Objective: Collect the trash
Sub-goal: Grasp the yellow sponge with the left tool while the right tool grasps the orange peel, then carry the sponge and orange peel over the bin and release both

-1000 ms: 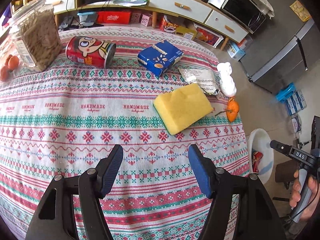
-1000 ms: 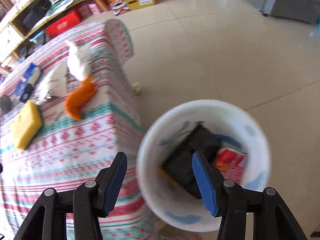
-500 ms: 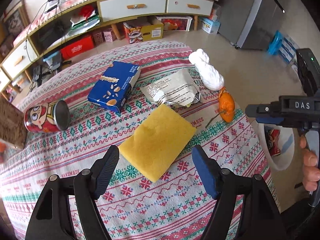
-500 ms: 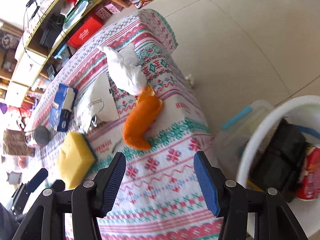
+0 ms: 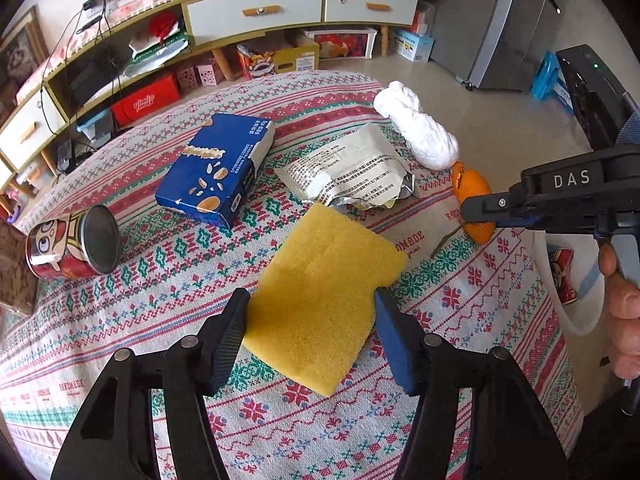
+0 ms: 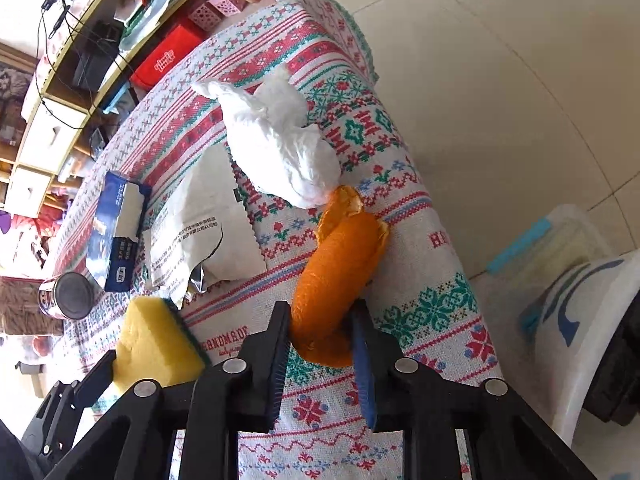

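- Both grippers have come down from hovering: right gripper (image 6: 320,340) now has its jaws pressed against the orange peel (image 6: 340,264) near the table's edge, ready to carry it to the white bin (image 6: 580,320) alongside.
- Left gripper (image 5: 310,332) straddles the yellow sponge (image 5: 324,288), jaws apart, likely next.

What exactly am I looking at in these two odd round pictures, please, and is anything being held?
There is no robot: a person carries one two-fingered tool in each hand, each with a wide-angle camera looking along its fingers. The left tool is open, its fingers either side of a yellow sponge on the patterned tablecloth. The right tool has closed on an orange peel at the table's edge. Also lying there: a white tissue wad, a torn wrapper, a blue box and a tipped red can. A white bin stands on the floor.
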The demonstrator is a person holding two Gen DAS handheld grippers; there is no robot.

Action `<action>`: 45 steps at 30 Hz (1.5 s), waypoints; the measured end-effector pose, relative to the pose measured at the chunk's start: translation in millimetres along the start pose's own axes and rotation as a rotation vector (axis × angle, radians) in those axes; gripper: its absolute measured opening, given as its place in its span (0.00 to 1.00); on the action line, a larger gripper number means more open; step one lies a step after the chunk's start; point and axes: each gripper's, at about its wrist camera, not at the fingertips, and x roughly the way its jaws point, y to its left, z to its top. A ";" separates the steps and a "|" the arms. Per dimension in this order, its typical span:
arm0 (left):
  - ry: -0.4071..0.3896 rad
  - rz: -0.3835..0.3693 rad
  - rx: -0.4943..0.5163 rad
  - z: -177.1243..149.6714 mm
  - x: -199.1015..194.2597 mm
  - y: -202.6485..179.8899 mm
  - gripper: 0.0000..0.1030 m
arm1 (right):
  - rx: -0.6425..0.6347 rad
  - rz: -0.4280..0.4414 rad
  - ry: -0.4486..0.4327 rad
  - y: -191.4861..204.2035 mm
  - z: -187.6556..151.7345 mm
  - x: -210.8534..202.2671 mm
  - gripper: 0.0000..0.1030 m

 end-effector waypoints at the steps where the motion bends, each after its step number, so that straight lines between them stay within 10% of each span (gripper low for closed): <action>1: -0.003 -0.001 -0.013 -2.3 -1.7 1.0 0.60 | -0.010 0.010 -0.004 1.5 -0.5 -3.7 0.19; 23: -0.022 -0.086 -0.219 -41.9 -57.5 0.9 0.54 | -0.145 0.072 0.030 7.2 -47.9 -45.1 0.17; 45: -0.005 -0.345 -0.169 -23.9 -50.7 -136.2 0.54 | 0.043 -0.031 -0.140 -121.9 -45.8 -146.2 0.17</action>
